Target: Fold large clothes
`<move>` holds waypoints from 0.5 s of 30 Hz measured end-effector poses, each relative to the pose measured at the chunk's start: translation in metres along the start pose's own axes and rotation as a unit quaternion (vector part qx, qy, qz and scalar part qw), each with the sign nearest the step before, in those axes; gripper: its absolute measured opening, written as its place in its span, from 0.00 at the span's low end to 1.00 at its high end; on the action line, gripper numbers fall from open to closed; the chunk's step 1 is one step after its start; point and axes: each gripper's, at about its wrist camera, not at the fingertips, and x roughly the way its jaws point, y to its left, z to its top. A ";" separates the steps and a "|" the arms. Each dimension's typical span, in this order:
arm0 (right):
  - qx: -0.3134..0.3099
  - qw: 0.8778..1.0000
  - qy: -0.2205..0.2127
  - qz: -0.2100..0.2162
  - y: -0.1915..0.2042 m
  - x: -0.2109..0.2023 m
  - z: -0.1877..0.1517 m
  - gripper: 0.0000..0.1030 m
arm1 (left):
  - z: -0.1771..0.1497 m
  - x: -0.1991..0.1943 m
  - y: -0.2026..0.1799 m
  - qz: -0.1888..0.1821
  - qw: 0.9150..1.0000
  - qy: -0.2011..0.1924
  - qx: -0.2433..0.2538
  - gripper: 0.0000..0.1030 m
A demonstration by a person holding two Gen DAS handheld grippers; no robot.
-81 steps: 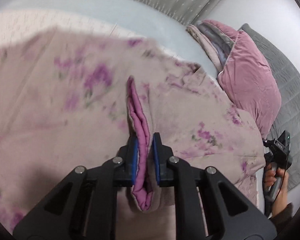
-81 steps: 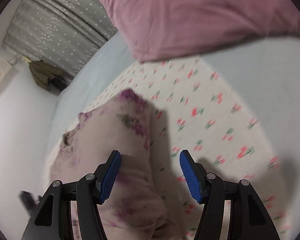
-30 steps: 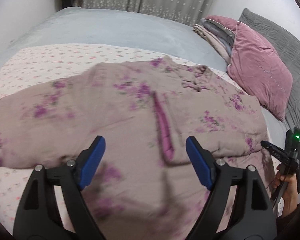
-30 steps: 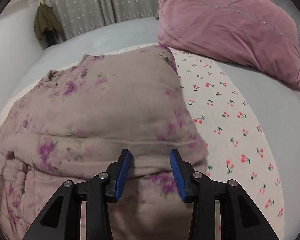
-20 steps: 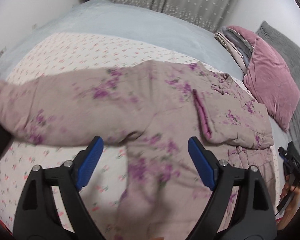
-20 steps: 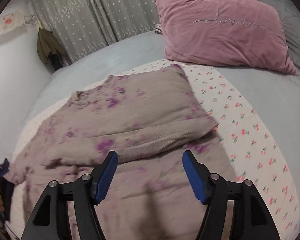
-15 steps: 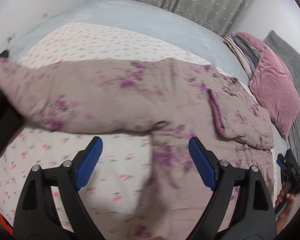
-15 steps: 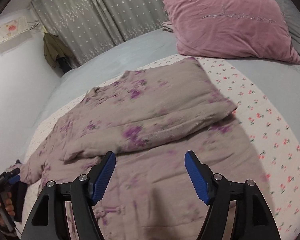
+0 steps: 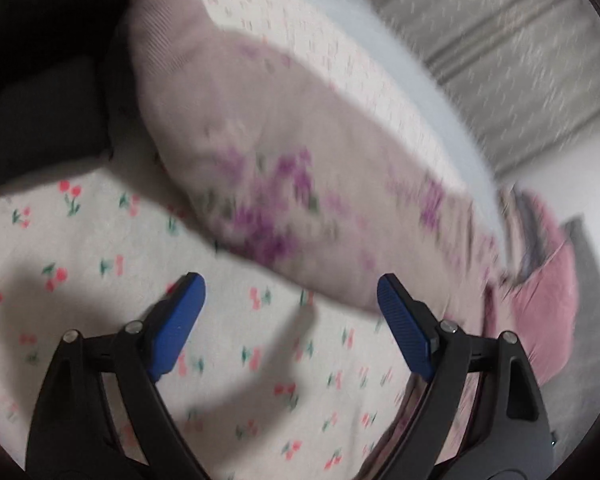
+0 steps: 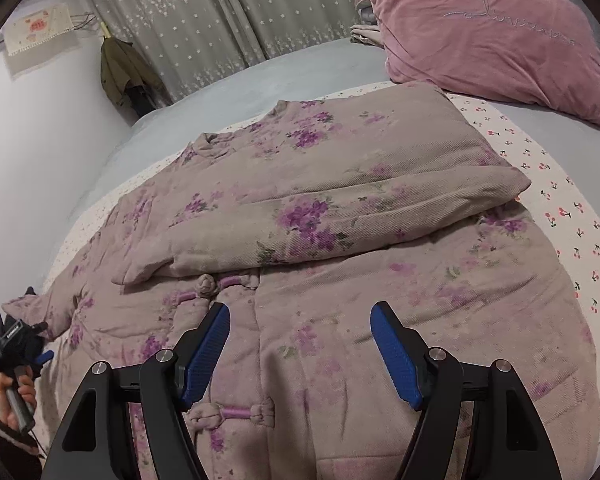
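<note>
A padded beige coat with purple flowers (image 10: 340, 264) lies spread on the bed, one sleeve (image 10: 340, 184) folded across its chest. My right gripper (image 10: 300, 340) is open and empty above the coat's front with its knot buttons. My left gripper (image 9: 290, 312) is open and empty just short of the other sleeve (image 9: 276, 184), which lies stretched out over the cherry-print sheet (image 9: 100, 248). The left view is blurred. The left gripper also shows in the right wrist view (image 10: 16, 344) by that sleeve's cuff.
A pink velvet pillow (image 10: 492, 28) lies at the head of the bed, with folded cloth behind it. Grey dotted curtains (image 10: 228, 20) hang at the back. A dark jacket (image 10: 124, 68) hangs by the wall. Dark clothing (image 9: 40, 80) fills the left view's upper left.
My left gripper let go of the folded sleeve, opened, and swung left to the outstretched sleeve. My right gripper opened wider and pulled back from the coat.
</note>
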 end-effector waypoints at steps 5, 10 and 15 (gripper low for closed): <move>0.006 1.000 0.003 -0.001 -0.001 0.005 -0.001 0.72 | 0.013 0.008 0.006 0.001 0.998 -0.049 -0.045 0.58; 0.013 1.000 -0.002 0.005 -0.005 0.003 0.001 0.72 | 0.015 0.016 -0.015 0.058 0.996 -0.061 -0.018 0.15; 0.019 1.000 -0.007 0.002 -0.013 -0.001 0.002 0.72 | 0.012 -0.008 -0.066 0.073 0.990 -0.105 0.061 0.12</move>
